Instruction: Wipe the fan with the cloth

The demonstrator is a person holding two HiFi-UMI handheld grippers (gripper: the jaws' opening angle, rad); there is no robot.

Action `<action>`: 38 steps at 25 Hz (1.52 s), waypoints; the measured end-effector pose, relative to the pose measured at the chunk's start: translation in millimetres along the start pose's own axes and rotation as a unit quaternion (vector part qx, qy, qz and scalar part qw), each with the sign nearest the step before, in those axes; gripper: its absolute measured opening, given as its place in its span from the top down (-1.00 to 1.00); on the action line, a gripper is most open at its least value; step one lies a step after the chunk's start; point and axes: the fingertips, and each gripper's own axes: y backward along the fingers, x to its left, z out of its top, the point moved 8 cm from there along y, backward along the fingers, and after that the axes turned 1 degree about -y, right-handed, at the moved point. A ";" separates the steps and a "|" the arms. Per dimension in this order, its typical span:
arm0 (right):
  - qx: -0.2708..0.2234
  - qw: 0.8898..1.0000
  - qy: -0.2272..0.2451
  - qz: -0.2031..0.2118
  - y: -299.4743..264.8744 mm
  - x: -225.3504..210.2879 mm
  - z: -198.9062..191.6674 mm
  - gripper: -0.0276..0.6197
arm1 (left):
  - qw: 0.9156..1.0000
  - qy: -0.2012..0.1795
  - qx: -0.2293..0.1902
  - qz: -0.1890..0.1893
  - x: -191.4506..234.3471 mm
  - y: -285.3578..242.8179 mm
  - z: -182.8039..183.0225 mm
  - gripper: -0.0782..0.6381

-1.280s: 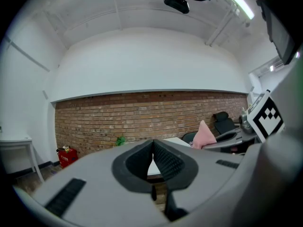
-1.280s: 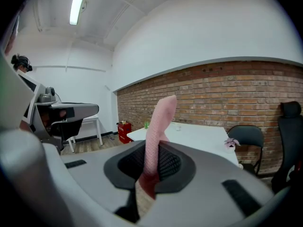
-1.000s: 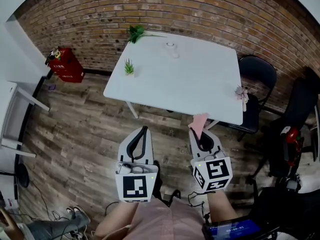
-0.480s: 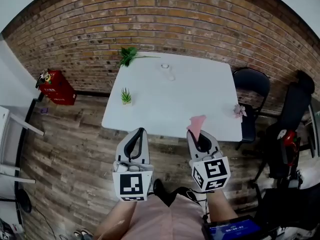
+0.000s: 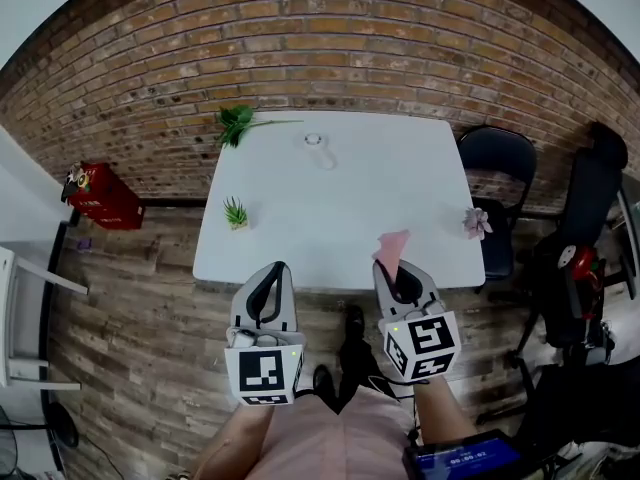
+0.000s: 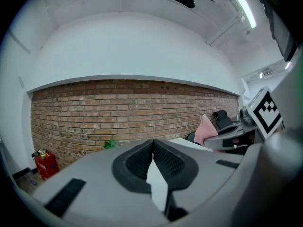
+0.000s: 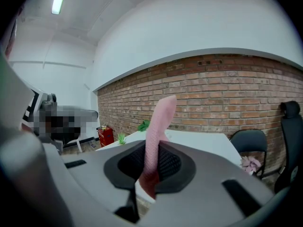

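The right gripper (image 5: 392, 271) is pinching the pink cloth (image 5: 391, 247). The left gripper (image 5: 276, 269) is hovering closed, holding nothing.

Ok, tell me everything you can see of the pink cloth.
The pink cloth is a thin piece of soft fabric, pinched between the shut jaws of the right hand-held gripper. Its free end sticks up past them as a narrow folded strip. Nothing else touches it. In the head view it shows over the near edge of the white table.

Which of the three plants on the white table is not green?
The pink plant at the right edge of the table. The leafy plant and spiky plant on the left are green.
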 end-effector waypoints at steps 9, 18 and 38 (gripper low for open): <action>0.024 0.999 -0.026 0.015 -70.5 -61.6 -8.3 0.79 | 0.999 -0.014 0.039 0.003 -2.4 -90.5 -6.9 0.75; 0.024 0.997 -0.029 0.061 -148.8 -130.6 19.8 0.79 | 0.997 -0.014 0.052 0.056 -0.2 -186.3 21.0 0.75; 0.027 0.996 -0.008 0.083 -231.6 -155.2 57.4 0.79 | 0.994 -0.005 0.064 0.091 32.1 -240.5 35.1 0.74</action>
